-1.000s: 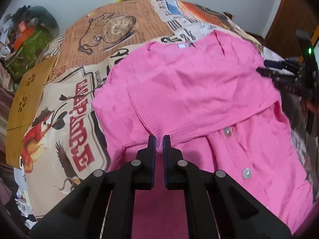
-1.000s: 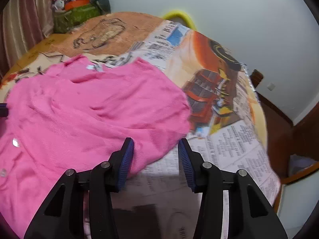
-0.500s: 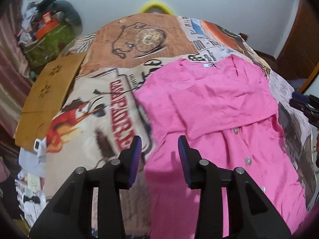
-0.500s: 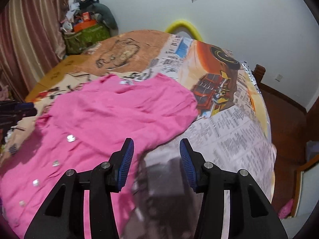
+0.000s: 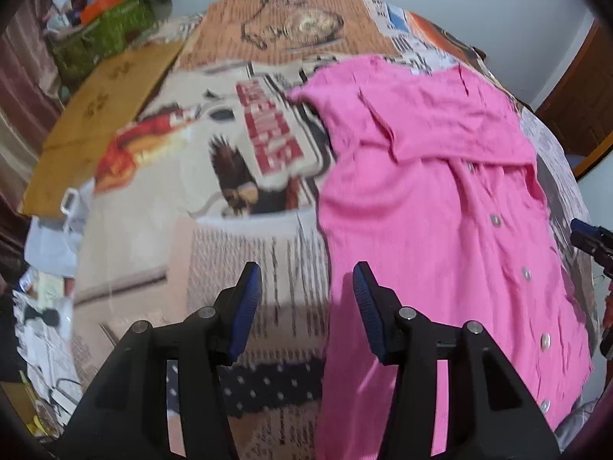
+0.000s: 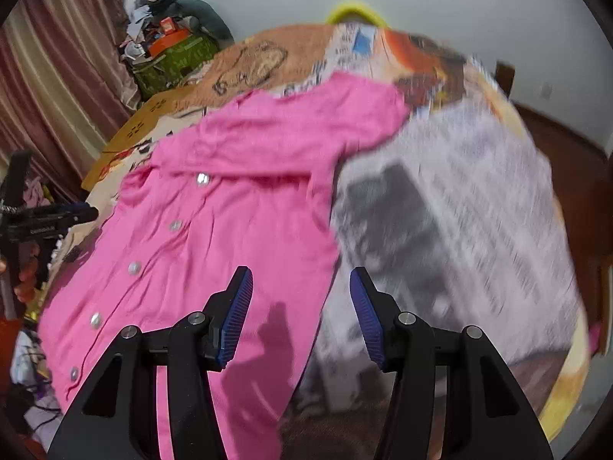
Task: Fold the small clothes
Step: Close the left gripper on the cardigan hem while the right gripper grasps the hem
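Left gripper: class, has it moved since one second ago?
Yes. The left gripper has pulled back and to the left off the pink cardigan; its jaws, shut then, now stand open over the printed bedsheet beside the cardigan's edge.

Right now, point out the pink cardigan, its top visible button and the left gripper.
pink cardigan (image 5: 402, 230), left wrist view, front panel.
top visible button (image 6: 202, 179), right wrist view, its face.
left gripper (image 5: 306, 303), left wrist view, between open jaws.
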`<state>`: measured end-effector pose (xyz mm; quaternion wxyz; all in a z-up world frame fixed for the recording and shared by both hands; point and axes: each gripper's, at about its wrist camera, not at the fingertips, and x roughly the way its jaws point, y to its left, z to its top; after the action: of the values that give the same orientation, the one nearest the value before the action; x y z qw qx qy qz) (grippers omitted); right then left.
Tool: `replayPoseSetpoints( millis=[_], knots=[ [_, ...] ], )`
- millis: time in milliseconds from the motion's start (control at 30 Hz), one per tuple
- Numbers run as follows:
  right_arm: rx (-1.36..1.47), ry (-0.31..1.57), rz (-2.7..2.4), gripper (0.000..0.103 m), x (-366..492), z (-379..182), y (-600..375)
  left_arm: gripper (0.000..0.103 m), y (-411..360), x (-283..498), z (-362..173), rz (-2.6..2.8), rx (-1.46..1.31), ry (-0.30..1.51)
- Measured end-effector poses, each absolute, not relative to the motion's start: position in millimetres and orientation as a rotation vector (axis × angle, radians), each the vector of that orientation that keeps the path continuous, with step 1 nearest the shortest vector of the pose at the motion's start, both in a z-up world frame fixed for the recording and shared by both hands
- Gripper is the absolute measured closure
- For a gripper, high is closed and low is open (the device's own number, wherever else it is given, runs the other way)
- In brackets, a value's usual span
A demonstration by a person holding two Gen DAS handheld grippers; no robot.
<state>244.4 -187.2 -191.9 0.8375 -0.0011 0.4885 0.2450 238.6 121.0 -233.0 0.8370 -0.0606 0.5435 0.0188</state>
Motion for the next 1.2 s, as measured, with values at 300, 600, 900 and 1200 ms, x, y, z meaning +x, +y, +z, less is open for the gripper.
replayPoseSetpoints(
  millis=[300,600,900,1200],
  knots=[
    [0.083,1.129,0.534,0.054,226,-214,-186,0.054,113,221,-250,-0.038,-0.197,1.19],
    [0.02,1.114,0.567,0.086,223,-222,-166,0.099,99,219,-244,-0.109,-0.204,1.168],
    [0.041,0.986,0.574,0.095,223,-197,-172,0.1,89,225,-203,-0.09,-0.14,1.032],
    [0.057,0.872,0.557,0.095,246,-165,-175,0.1,85,263,-161,-0.073,-0.095,0.911]
  ],
)
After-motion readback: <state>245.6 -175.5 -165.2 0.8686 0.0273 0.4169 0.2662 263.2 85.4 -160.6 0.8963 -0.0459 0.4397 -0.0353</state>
